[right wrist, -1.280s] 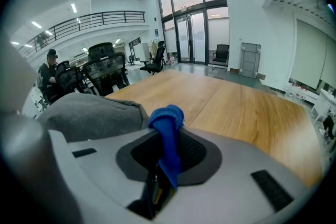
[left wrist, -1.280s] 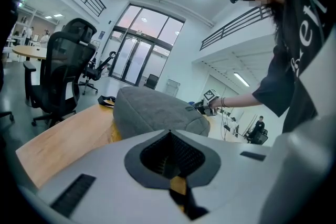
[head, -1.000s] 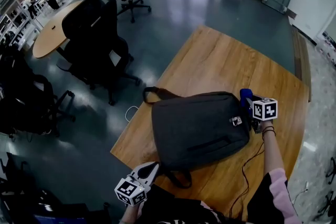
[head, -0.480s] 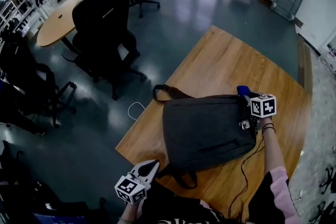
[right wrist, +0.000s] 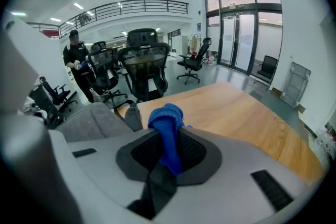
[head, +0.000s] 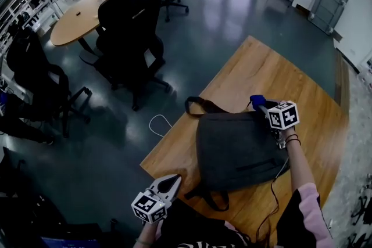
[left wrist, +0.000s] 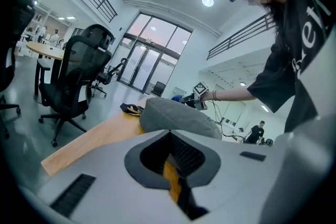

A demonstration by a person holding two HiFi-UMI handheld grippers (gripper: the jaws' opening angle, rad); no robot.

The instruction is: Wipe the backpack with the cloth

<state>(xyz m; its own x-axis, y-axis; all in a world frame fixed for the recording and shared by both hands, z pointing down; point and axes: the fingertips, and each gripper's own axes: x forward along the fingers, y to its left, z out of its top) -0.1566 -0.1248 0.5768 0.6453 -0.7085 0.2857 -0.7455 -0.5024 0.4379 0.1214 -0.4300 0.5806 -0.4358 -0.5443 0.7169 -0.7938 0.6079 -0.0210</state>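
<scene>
Lying flat on the wooden table, the dark grey backpack filled the part of the top nearest to the person, and its carry handle rested on the wood at the far left corner of the bag. A strap loop reached out at the near edge of the table. The right gripper was at the far right corner of the backpack, and its jaws were closed on the blue cloth. In the right gripper view the cloth stood up between the two jaws as a bunched fold and hung a little over the tips, with the grey fabric of the bag just to the left below it. Whether the cloth really pressed on the bag could not be told. A thin black cable ran from this gripper across the wood toward the person. The left gripper was low at the near left, off the corner of the table and apart from the backpack. Its jaws were brought together with only a thin slit between them, and they held nothing. Behind the table stood black office chairs on the dark floor, and a white cord lay on the floor by the table edge
</scene>
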